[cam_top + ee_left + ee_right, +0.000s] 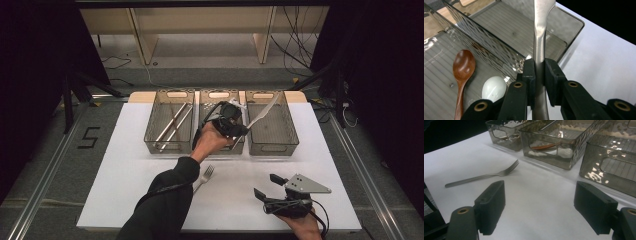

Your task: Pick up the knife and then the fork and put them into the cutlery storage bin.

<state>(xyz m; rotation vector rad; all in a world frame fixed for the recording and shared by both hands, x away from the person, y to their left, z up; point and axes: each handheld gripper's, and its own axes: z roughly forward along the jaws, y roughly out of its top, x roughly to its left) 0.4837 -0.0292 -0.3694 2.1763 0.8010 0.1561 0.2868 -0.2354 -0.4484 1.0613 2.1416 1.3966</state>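
Observation:
My left gripper (239, 129) hovers over the front of the middle bin (218, 94), shut on the handle of a silver table knife (263, 113). The blade slants up and right over the right bin (274, 146). In the left gripper view the pads (529, 72) clamp the knife (539, 37), with the right bin (574, 25) beyond it. My right gripper (265, 186) rests low at the table's front right, open, with nothing between its jaws. The right gripper view shows the same open gripper (540, 212) over bare white tabletop.
A fork (205, 176) lies on the white mat near the sleeve, also the fork (499, 173) ahead of the right jaws. The left bin (170, 145) holds long metal sticks. A wooden spoon (462, 67) and a white spoon (494, 87) lie in the middle bin.

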